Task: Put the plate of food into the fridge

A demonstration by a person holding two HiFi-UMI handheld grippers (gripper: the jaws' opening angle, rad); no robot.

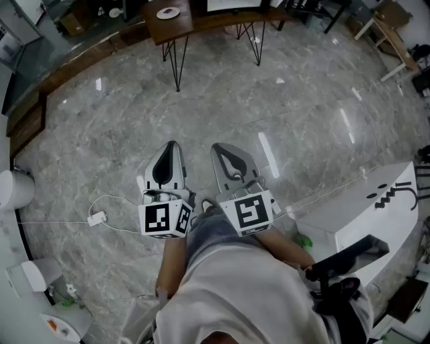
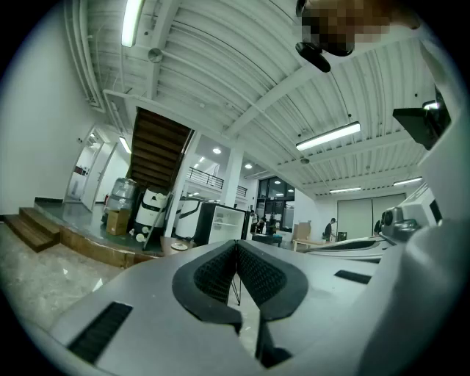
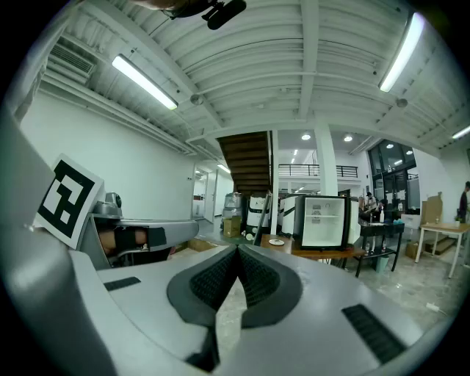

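Observation:
A white plate (image 1: 168, 12) lies on a wooden table (image 1: 201, 25) at the far end of the floor. In the right gripper view the plate (image 3: 276, 241) sits left of a small black fridge (image 3: 323, 220) whose white inside shows. The left gripper view has the same plate (image 2: 178, 245) and fridge (image 2: 220, 224) far off. My left gripper (image 1: 171, 144) and right gripper (image 1: 218, 148) are held side by side close to the body, well short of the table. Both are shut and hold nothing: the left gripper (image 2: 236, 242) and right gripper (image 3: 238, 250) have their pads meeting.
Marble floor lies between me and the table's hairpin legs (image 1: 176, 64). A white cable with an adapter (image 1: 97, 218) runs across the floor at my left. A white machine (image 1: 363, 215) stands at my right. A raised wooden step (image 1: 27, 117) borders the left side.

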